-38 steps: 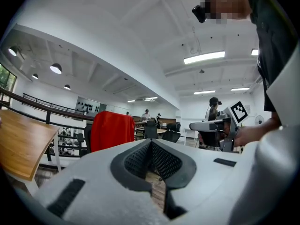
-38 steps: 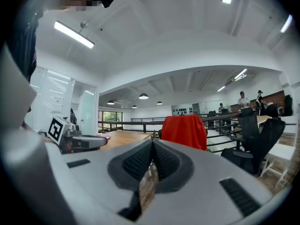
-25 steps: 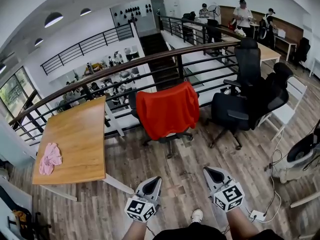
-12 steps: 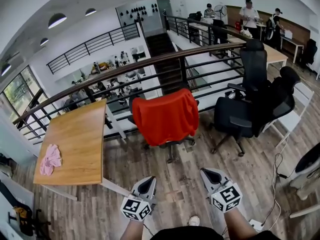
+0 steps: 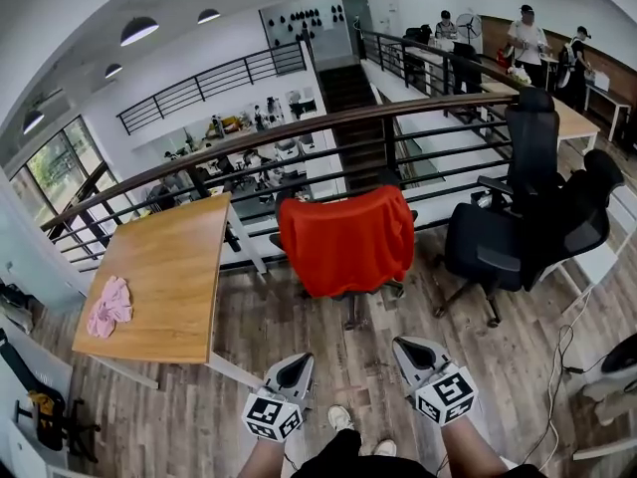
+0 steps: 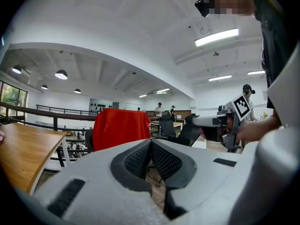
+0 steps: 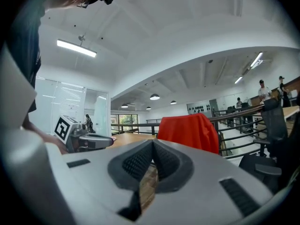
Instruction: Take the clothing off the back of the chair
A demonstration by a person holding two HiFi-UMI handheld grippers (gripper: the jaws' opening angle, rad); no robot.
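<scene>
A red garment point(image 5: 346, 241) hangs over the back of a black swivel chair point(image 5: 360, 292) in front of the railing. It also shows in the left gripper view as the red garment point(image 6: 121, 127) and in the right gripper view as the red garment point(image 7: 188, 132), straight ahead and some way off. My left gripper point(image 5: 298, 369) and right gripper point(image 5: 409, 351) are low in the head view, side by side, both shut and empty, pointing at the chair from a distance. The left gripper point(image 6: 151, 144) and right gripper point(image 7: 153, 147) have their jaws together.
A wooden table point(image 5: 164, 287) with a pink cloth point(image 5: 108, 306) stands at the left. Black office chairs point(image 5: 523, 207) crowd the right. A dark railing point(image 5: 299, 132) runs behind the chair above a lower floor. People stand at the far back right point(image 5: 526, 38). Cables point(image 5: 557, 366) lie on the floor at right.
Both grippers and the view have advanced toward the chair; the red garment now looks slightly larger and sits more to the right. The jaws stayed shut.
</scene>
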